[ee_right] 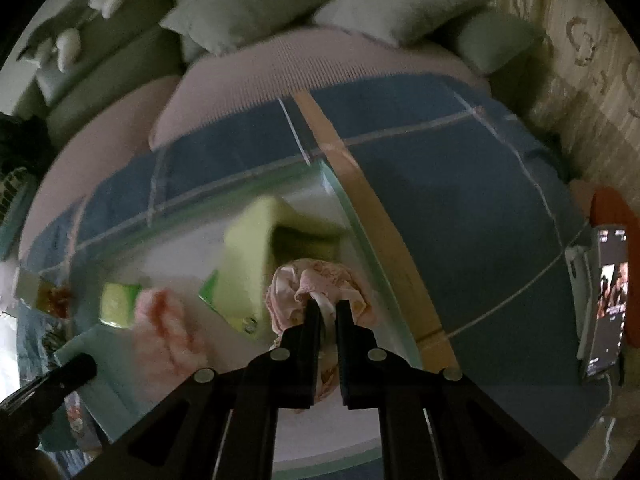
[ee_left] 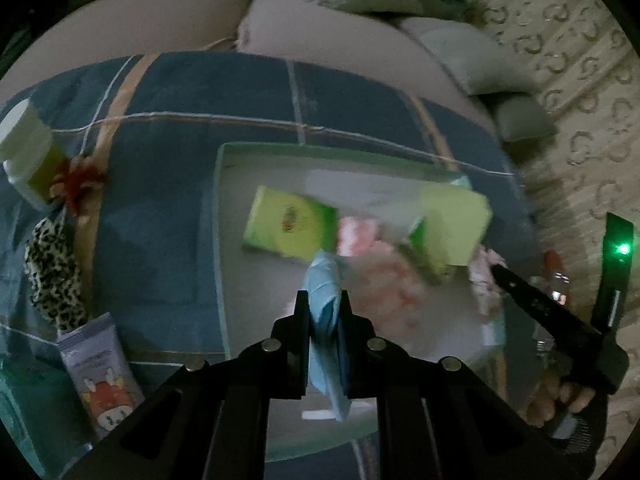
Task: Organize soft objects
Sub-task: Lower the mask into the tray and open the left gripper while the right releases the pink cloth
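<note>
My left gripper (ee_left: 323, 300) is shut on a light blue cloth (ee_left: 326, 280), which hangs between its fingers above a shallow pale green tray (ee_left: 221, 216). Inside the tray lie a green packet (ee_left: 290, 222), a fluffy pink cloth (ee_left: 380, 280) and a yellow-green box (ee_left: 454, 226). My right gripper (ee_right: 327, 306) is shut on a crumpled pink scrunchie (ee_right: 316, 280) over the tray's right side (ee_right: 360, 240). From the left wrist view the right gripper (ee_left: 502, 274) shows at the right edge with that pink scrunchie (ee_left: 486, 276) at its tip.
The tray rests on a blue checked bedsheet (ee_left: 168, 184). Left of it lie a white jar (ee_left: 28, 152), a red hair tie (ee_left: 78, 186), a leopard-print scrunchie (ee_left: 54, 276) and a lilac tube (ee_left: 100, 380). Pillows (ee_right: 240, 12) line the far side. A phone (ee_right: 606, 300) stands at the right.
</note>
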The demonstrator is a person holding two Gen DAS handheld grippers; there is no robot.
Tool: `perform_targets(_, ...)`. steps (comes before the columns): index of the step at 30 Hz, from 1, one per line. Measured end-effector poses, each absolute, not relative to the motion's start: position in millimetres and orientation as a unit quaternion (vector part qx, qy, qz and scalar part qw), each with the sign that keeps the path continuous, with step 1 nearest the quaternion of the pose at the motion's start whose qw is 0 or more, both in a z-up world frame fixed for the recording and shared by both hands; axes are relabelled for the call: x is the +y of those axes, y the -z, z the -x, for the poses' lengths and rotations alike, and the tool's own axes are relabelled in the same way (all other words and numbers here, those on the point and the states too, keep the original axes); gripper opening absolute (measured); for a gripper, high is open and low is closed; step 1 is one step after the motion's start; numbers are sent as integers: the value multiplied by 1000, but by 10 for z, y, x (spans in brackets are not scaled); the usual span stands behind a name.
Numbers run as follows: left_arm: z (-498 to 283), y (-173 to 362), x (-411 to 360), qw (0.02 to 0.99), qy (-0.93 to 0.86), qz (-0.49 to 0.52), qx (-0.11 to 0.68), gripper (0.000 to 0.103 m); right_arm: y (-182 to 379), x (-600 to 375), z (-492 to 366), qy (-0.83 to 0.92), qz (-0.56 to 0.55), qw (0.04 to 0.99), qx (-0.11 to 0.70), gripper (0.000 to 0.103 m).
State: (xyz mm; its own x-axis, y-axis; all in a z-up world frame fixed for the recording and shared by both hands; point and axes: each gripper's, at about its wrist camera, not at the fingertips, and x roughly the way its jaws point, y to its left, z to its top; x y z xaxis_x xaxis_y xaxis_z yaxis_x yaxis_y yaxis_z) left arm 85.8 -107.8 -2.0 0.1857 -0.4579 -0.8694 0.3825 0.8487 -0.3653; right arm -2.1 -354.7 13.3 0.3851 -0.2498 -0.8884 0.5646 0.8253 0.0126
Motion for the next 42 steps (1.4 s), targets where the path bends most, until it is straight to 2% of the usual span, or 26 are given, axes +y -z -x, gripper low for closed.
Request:
perform_targets(8,-880,180,-1075,759,252,8,600,12,71,-3488,-59,236,-150,805,523,11)
perform_targets(20,-902,263,-1164,753,251,-4,608,13,40,-3443,-92,231,-147,809,520,12)
perform_targets(21,-905,269,-1185,754,251,-4,607,16,23,-3432,-88,230,-147,810,519,12)
perform_targets(23,-911,262,-1187,754,249,-3,608,31,0,-3426,-82,229,-148,812,517,12)
perform_targets(24,-909,248,-1178,754,249,-1,608,45,-4,-3418,-84,229,-147,812,517,14)
perform_targets(25,-905,226,-1170,756,249,1,606,53,1,-3418,-95,229,-146,811,518,16)
perform_targets(27,-904,194,-1171,758,251,5,602,53,11,-3417,-114,230,-145,810,520,19)
perform_targets(32,-900,112,-1142,766,249,8,593,59,-44,-3394,-101,232,-143,813,514,19)
perform_targets(42,-990,16,-976,785,221,29,578,62,-188,-3196,-129,218,-126,832,495,20)
